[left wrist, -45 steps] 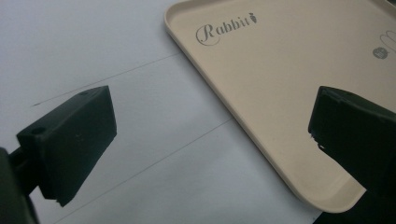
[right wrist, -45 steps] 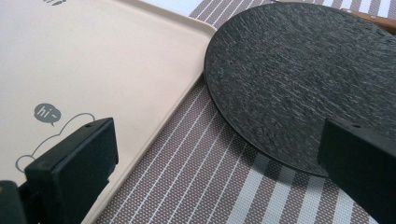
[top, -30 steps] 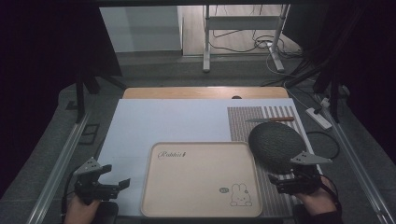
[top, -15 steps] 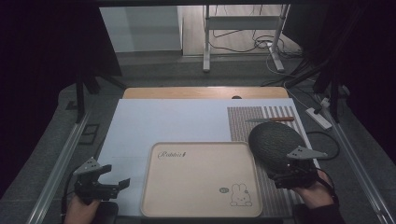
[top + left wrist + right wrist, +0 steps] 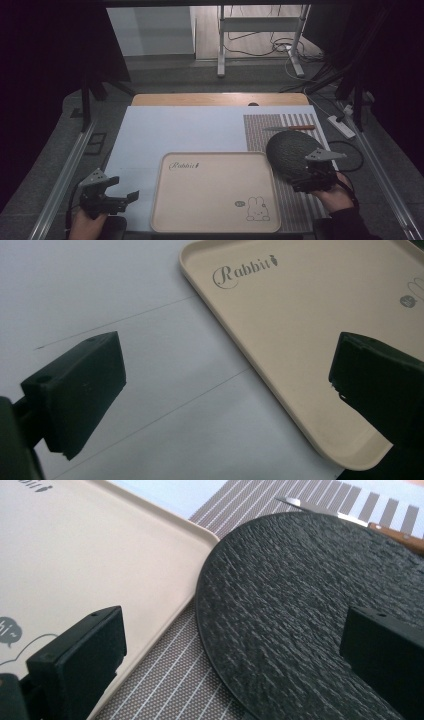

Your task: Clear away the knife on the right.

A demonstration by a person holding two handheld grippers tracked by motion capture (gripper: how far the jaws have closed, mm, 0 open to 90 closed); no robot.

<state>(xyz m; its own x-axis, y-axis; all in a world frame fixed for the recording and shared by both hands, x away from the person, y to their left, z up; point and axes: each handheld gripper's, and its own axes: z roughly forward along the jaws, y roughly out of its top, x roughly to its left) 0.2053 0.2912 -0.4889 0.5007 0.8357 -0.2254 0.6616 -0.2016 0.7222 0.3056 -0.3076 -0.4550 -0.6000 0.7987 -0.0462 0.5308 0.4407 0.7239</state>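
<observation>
Dark round plate (image 5: 289, 152), rough slate-like surface, lies on the striped mat (image 5: 280, 125) at table's right side, its left edge just beside the tray's right rim; touching or not, can't tell. In right gripper view the plate (image 5: 310, 605) takes up most of the right half, w/ mat (image 5: 170, 680) showing in the gap between plate and tray (image 5: 90, 565).

Right gripper (image 5: 311, 178) sits at the plate's near edge, jaws wide apart, nothing between them. In its own view, one jaw is over the tray/mat border and the other over the plate surface. Whether either jaw touches anything, can't tell. Right hand (image 5: 334, 196) behind it, dark sleeve at frame bottom.

Knife (image 5: 290, 128) lies on the mat just beyond the plate, blade pointing left, wooden handle to the right. Right gripper view: blade tip and handle (image 5: 345, 522) peek past the plate's far rim.

Beige tray (image 5: 216, 192) w/ "Rabbit" lettering and a bunny drawing sits centre-front on the pale blue sheet (image 5: 175, 130), empty.

Left gripper (image 5: 112, 197) at front-left, near the tray's left edge but apart from it, jaws wide open and empty. Left gripper view: tray corner (image 5: 300, 340) on the right, sheet (image 5: 100, 290) below the jaws. Left hand (image 5: 87, 224) at bottom edge.
</observation>
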